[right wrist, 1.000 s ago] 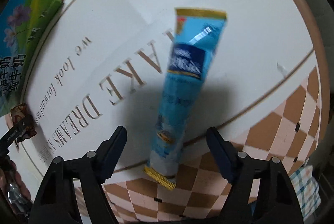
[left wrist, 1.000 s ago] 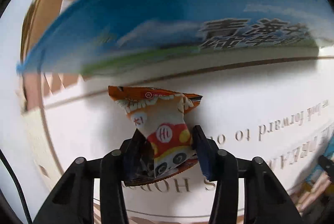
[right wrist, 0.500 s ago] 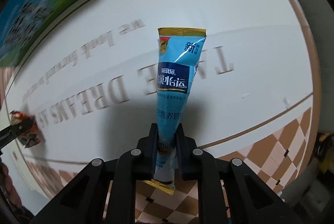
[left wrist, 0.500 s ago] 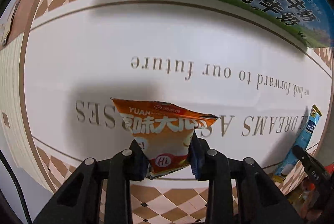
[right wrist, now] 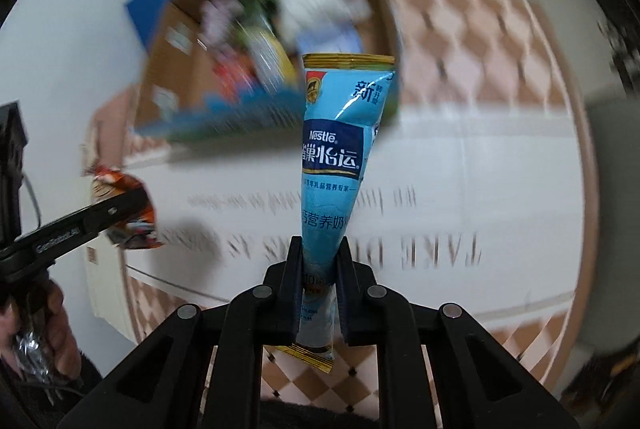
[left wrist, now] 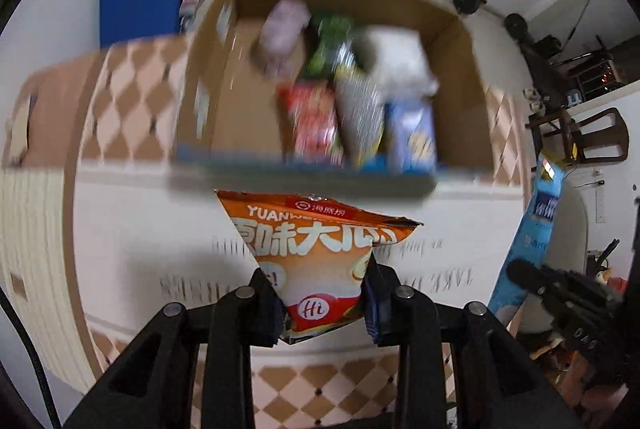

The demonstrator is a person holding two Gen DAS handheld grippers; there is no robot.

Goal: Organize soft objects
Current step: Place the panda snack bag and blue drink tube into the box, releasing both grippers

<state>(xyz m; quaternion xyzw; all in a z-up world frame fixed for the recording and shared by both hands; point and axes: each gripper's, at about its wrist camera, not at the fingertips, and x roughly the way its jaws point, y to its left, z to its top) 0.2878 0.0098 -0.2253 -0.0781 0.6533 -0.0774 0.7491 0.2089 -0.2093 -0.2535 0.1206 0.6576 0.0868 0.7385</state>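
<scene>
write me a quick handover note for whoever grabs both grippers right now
Left gripper: shut on the orange snack packet, held up off the table.
Right gripper: shut on the blue Nestle sachet, gripped near its lower end, upright.
Cardboard box: open, ahead of both grippers on the white tablecloth, already holding several packets (blurred).
Done: both items picked up and pointed toward the box.
Left: probably carry both over the box rim, release them inside, then look for anything else soft.

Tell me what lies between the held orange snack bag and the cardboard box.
In the left wrist view, only bare white tablecloth separates the orange snack bag from the cardboard box.
</scene>
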